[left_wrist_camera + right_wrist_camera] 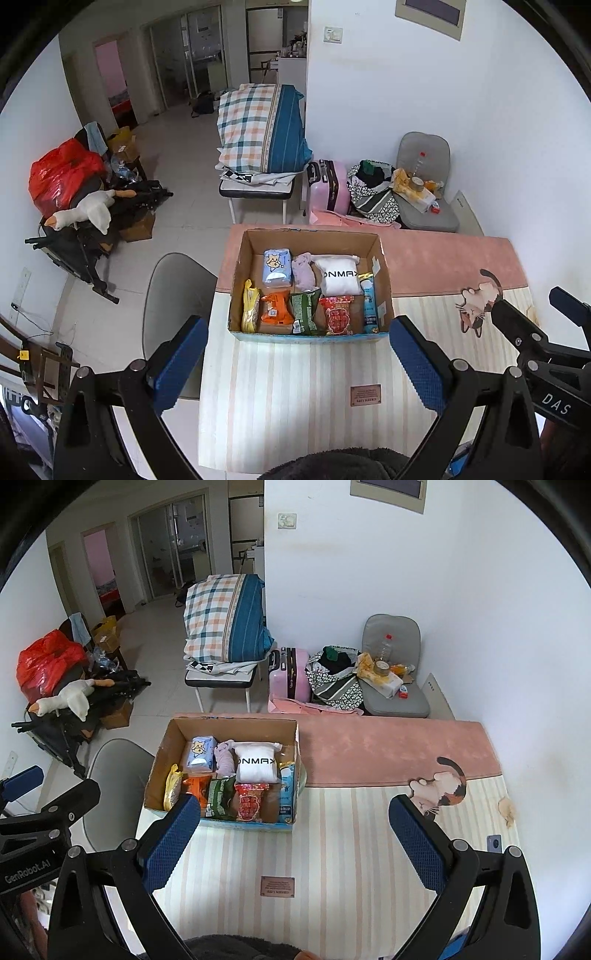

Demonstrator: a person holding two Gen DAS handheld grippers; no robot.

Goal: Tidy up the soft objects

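A cardboard box (382,258) (160,760) stands on the striped table mat. In it lie a blue tissue pack (276,267) (200,752), a lilac cloth (303,272) (224,758), a white bag marked ONMAX (339,276) (256,762) and several snack packets (304,312) (221,798). My left gripper (299,363) hangs open in front of the box, nothing between its blue pads. My right gripper (295,843) is open too, to the right of the box over bare mat. Each gripper shows at the other view's edge.
The mat (295,398) (332,849) has a pink band and a cat print (480,304) (443,786). A grey chair (173,295) stands left of the table. Beyond are a plaid pillow (258,129), a pink suitcase (328,186) and a cluttered chair (424,184).
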